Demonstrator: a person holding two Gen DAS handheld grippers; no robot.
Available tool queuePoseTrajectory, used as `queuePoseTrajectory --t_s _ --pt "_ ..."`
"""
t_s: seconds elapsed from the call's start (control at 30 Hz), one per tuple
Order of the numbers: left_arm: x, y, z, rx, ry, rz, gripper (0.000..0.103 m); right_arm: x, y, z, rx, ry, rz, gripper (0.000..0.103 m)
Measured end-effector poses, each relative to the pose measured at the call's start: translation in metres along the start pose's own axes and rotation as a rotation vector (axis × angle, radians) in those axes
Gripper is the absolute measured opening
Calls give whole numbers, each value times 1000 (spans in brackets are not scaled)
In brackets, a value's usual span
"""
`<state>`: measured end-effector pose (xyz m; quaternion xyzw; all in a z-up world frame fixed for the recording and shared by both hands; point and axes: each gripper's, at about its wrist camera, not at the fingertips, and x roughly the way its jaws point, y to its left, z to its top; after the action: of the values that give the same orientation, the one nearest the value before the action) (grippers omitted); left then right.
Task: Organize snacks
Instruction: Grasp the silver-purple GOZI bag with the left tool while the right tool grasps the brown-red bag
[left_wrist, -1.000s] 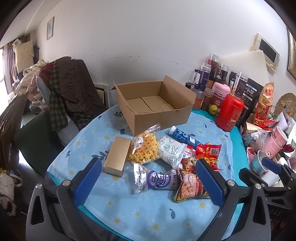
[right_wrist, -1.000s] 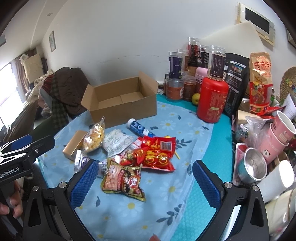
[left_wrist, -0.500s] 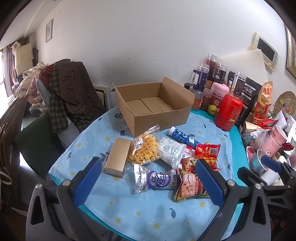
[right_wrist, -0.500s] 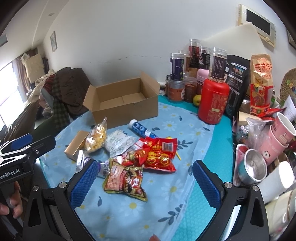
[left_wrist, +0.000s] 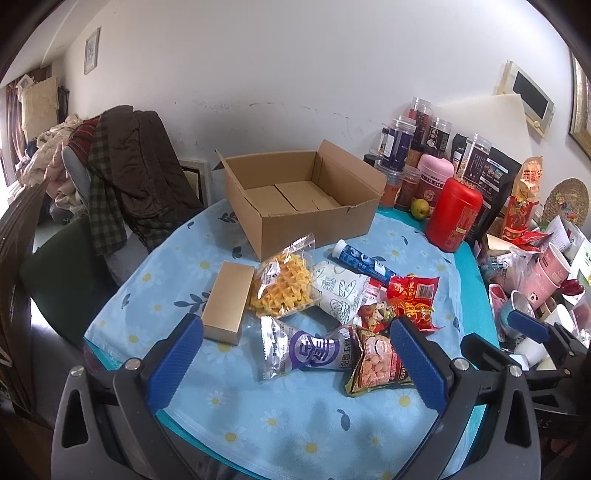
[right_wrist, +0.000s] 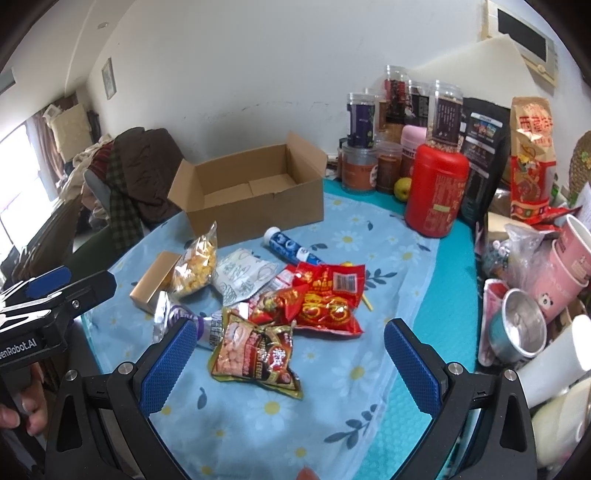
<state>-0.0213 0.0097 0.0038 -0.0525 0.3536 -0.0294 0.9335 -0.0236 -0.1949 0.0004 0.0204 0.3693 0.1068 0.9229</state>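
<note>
Left gripper (left_wrist: 295, 354): jaws wide apart, holding nothing, hovering over the near edge of the worktop (left_wrist: 303, 417); between its blue pads lies a silver-and-purple packet (left_wrist: 306, 350).

Right gripper (right_wrist: 290, 356): jaws wide apart, empty, touching nothing; a peanut packet (right_wrist: 255, 354) lies between the pads.

Snacks, centre of frame, in a loose heap on the floral cloth: gold carton (left_wrist: 229, 302), waffle bag (left_wrist: 284, 284), white printed pouch (left_wrist: 338, 291), blue tube (left_wrist: 364, 262), red packet (right_wrist: 328, 295).

Cardboard box (left_wrist: 303, 199): open, empty, upper centre, just behind the heap.

Red canister (right_wrist: 436, 190): right of box, among jars.
</note>
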Motion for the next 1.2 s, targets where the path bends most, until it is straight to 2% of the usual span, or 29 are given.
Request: queuePoseTrajectory --t_s 0.27,0.67,1.07,1.13,1.2 --pt "14 11 -6 -21 26 -32 103 25 5 -11 4 61 33 103" --pt "32 28 -14 -54 56 -39 103 74 13 -22 5 162 66 103" --pt "55 32 -4 -40 65 -41 103 118 20 -28 1 269 51 103" --pt "60 29 0 -26 69 -52 103 125 16 -30 20 299 78 103" --pt "65 25 4 -14 70 -68 103 127 12 -31 25 320 98 93"
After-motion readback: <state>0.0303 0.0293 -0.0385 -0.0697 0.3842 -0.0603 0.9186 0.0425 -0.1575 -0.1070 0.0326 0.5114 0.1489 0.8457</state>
